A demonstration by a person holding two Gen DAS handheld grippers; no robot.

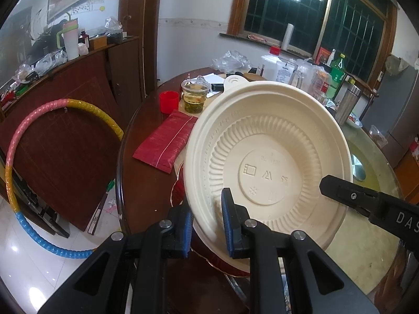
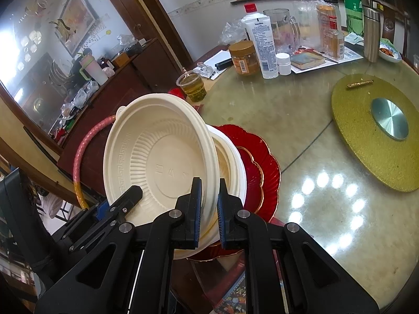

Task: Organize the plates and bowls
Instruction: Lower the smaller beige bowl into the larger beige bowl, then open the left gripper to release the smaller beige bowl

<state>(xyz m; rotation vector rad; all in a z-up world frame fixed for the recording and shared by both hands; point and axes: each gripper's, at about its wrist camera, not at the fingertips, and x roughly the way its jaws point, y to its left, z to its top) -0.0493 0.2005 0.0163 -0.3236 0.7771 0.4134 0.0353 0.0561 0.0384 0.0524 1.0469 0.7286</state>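
Observation:
A cream ribbed bowl (image 1: 267, 157) is tilted up on edge above the table, its inside facing both cameras. My left gripper (image 1: 208, 222) is shut on its lower left rim. My right gripper (image 2: 209, 209) is shut on the same bowl (image 2: 159, 157) at its lower right rim. A finger of the right gripper (image 1: 340, 193) shows at that rim in the left wrist view. Behind the bowl a second white bowl (image 2: 233, 162) rests on two stacked red plates (image 2: 269, 167) with gold edges. The bowl hides most of the red plates (image 1: 180, 191) in the left wrist view.
A red packet (image 1: 167, 141), a red cup (image 1: 169, 102) and a plastic cup of tea (image 1: 193, 96) lie beyond the bowl. Bottles and a jar (image 2: 243, 57) crowd the far side. A gold turntable (image 2: 366, 136) sits at right. A striped hoop (image 1: 65, 104) leans beside the table.

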